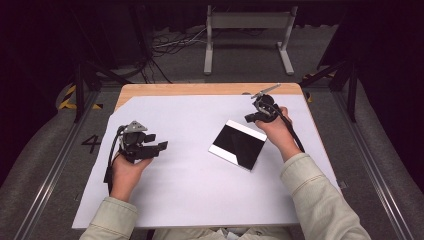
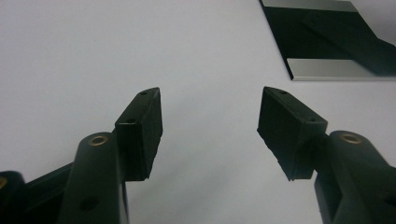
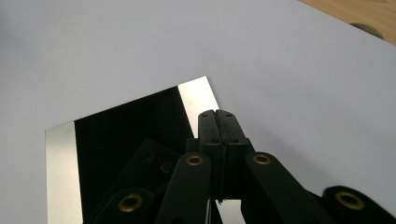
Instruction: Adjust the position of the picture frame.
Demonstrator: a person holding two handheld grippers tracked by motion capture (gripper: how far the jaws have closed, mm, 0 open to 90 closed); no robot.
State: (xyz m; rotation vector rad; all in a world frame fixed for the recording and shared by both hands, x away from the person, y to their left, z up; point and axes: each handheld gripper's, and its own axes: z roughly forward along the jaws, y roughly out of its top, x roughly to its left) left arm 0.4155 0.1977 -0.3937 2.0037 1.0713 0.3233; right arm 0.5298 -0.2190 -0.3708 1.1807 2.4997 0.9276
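A white sheet (image 1: pixel 190 190) hides most of the wooden table (image 1: pixel 200 89). A glossy black, silver-edged square panel (image 1: pixel 238 144) lies centre-right, cut off in both gripper views. Left gripper (image 1: pixel 161 146) gapes empty; right gripper (image 3: pixel 218 122) is pinched closed above the panel's edge.

Panel (image 1: pixel 238 144): we saw glossy black with silvery strips along two opposite edges, at centre frame.
Sheet (image 1: pixel 190 190): we found it plain white.
Table (image 1: pixel 200 89): pale wood showed at the upper edge.
Left gripper (image 1: pixel 159 147): black with a grey plate.
Right gripper (image 1: pixel 251 118): black.
Sleeves (image 1: pixel 320 200): pale beige.
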